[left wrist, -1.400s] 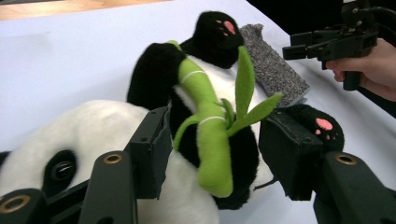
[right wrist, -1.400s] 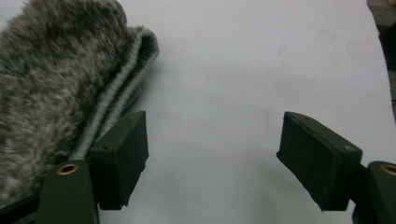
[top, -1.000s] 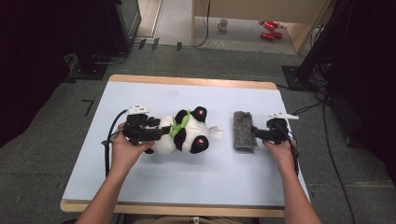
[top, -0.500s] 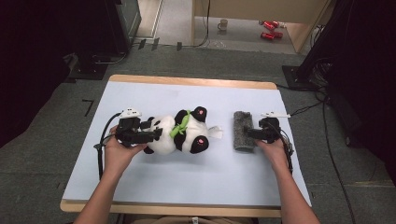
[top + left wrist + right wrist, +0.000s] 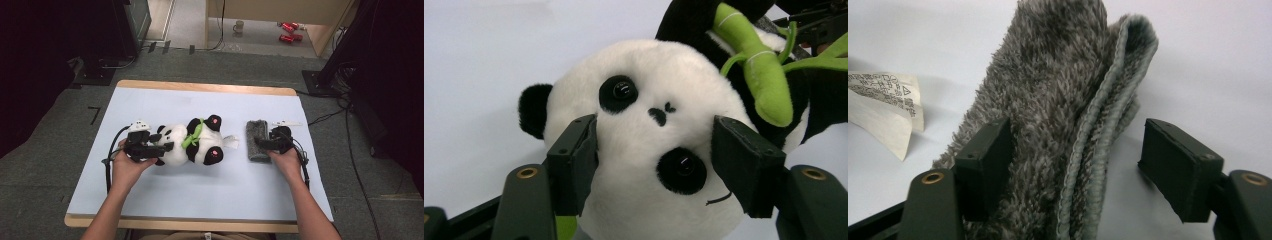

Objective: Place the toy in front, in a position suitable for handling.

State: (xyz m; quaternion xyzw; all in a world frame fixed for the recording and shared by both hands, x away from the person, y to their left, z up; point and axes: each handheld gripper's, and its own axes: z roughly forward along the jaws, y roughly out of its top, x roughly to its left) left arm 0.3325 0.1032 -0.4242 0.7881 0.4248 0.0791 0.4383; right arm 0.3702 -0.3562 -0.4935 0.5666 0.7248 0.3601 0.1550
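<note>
Both hands are in at once here: the left gripper (image 5: 159, 148) sits at the head end of the plush panda (image 5: 192, 142), which lies on its back across the middle of the pale blue table (image 5: 150, 200), head toward the person's left, feet with their pink pads toward the right. From the left gripper view the jaws stand spread on either side of the panda's white face (image 5: 649, 150), one beside the cheek near the ear, the other by the far eye, bracketing the head and not yet squeezing it, which reads as lining up for a hold on the fattest, softest part. The green bamboo sprig (image 5: 756, 75) on its chest stays clear of the jaws. Over on the other side, the right gripper (image 5: 266, 144) noses into the folded grey towel (image 5: 258, 140), lying just beside the panda's feet. In the right gripper view its jaws are parted too: one pad presses into the fluffy pile, the other stands off from the stitched edge (image 5: 1098, 140), so nothing is pinched. The panda's white label (image 5: 883, 107) lies flat nearby.
</note>
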